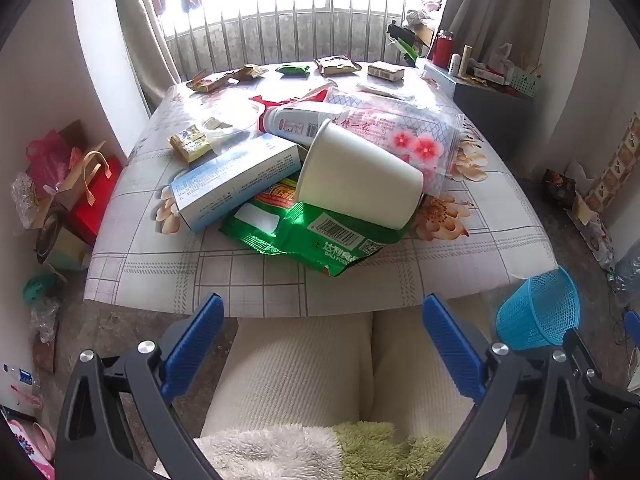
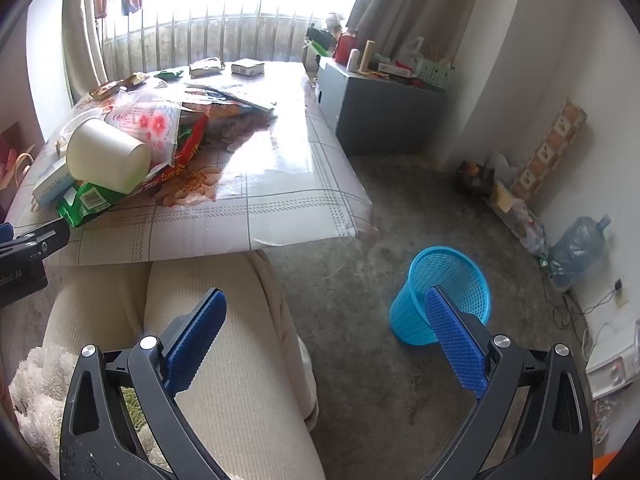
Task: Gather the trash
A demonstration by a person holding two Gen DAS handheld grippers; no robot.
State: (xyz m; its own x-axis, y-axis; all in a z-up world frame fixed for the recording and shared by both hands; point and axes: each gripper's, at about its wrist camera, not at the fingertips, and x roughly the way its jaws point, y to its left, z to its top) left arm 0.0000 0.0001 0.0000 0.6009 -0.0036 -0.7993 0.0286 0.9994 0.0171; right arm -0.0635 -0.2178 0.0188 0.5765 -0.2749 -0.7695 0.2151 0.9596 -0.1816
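The trash sits heaped at the middle of the left wrist view, on the desk (image 1: 248, 280) with its checked, flowered cover; a white paper cup (image 1: 360, 176) lies on its side on top, mouth toward the lower right; under it is a crumpled green snack bag (image 1: 320, 236), and touching the cup's left side a pale blue carton (image 1: 236, 184) lies slantwise; behind the cup a white bottle (image 1: 296, 120) lies flat beside a clear plastic bag printed with pink flowers (image 1: 404, 136); a small yellow packet (image 1: 190, 144) lies just left of the heap; several more wrappers line the far edge of the desk near the window railing (image 1: 280, 32). A blue mesh wastebasket (image 2: 442, 294) stands on the grey floor in the lower right of the right wrist view, well apart from the heap, tilted slightly. The left tongs (image 1: 322, 344) hang in the lower part of their frame over the person's cream trousers (image 1: 304, 368), spread wide with nothing between the blue pads; the right tongs (image 2: 326, 338) are likewise spread wide and empty, one pad over the trousers, the other overlapping the wastebasket's rim in the picture.
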